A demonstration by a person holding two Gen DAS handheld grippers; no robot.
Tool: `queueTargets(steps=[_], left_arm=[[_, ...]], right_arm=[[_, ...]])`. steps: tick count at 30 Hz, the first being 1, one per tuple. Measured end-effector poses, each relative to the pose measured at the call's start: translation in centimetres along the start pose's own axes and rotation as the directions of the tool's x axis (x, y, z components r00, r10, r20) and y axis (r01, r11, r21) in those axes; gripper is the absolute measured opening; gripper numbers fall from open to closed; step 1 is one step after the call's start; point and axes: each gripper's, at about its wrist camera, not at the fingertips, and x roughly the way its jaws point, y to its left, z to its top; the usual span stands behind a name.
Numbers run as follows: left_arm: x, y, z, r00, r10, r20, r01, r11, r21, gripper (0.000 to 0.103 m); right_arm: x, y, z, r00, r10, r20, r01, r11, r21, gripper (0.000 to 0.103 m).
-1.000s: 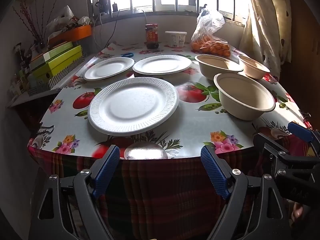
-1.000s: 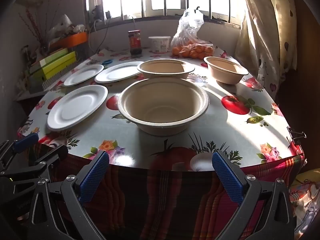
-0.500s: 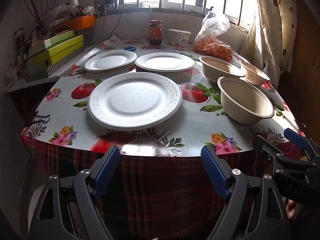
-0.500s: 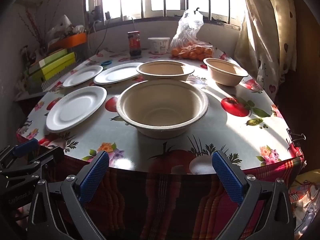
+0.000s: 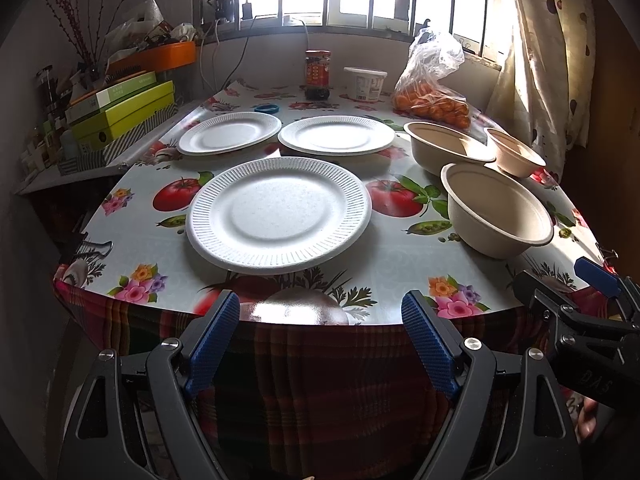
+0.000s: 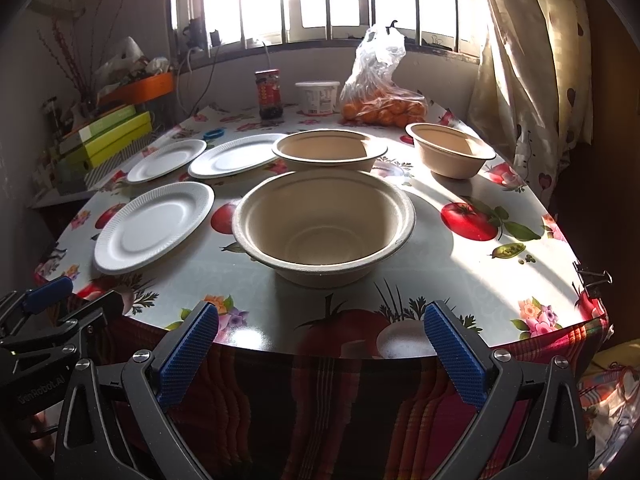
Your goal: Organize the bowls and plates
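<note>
Left wrist view: the left gripper [image 5: 320, 322] has its jaws spread wide with nothing between them, held off the near edge of the table [image 5: 384, 256]. Straight ahead of the jaws lies the nearest white plate [image 5: 278, 216]; beyond it sit two more white plates, the far left plate [image 5: 230, 133] and the far right plate [image 5: 337, 135], apart from each other. Right of the jaws stands the nearest bowl [image 5: 498, 212], with the middle bowl [image 5: 446, 146] and the far bowl [image 5: 514, 154] behind it.

Right wrist view: the right gripper [image 6: 320, 338] is likewise wide open and empty, short of the table edge, with the nearest bowl directly ahead of its jaws. A jar [image 6: 269, 94], a tub [image 6: 318, 97] and a bag of oranges [image 6: 380, 98] stand farthest off, under the window.
</note>
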Motion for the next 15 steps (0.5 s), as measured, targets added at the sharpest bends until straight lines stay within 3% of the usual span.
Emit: queueTargets(steps=[15], left_arm=[[-0.16, -0.02, 0.05, 1.000, 0.016, 0.014, -0.016, 1.000, 0.007, 0.084]], right_arm=[[0.01, -0.12, 0.07, 1.000, -0.001, 0.001, 0.001, 1.000, 0.000, 0.103]])
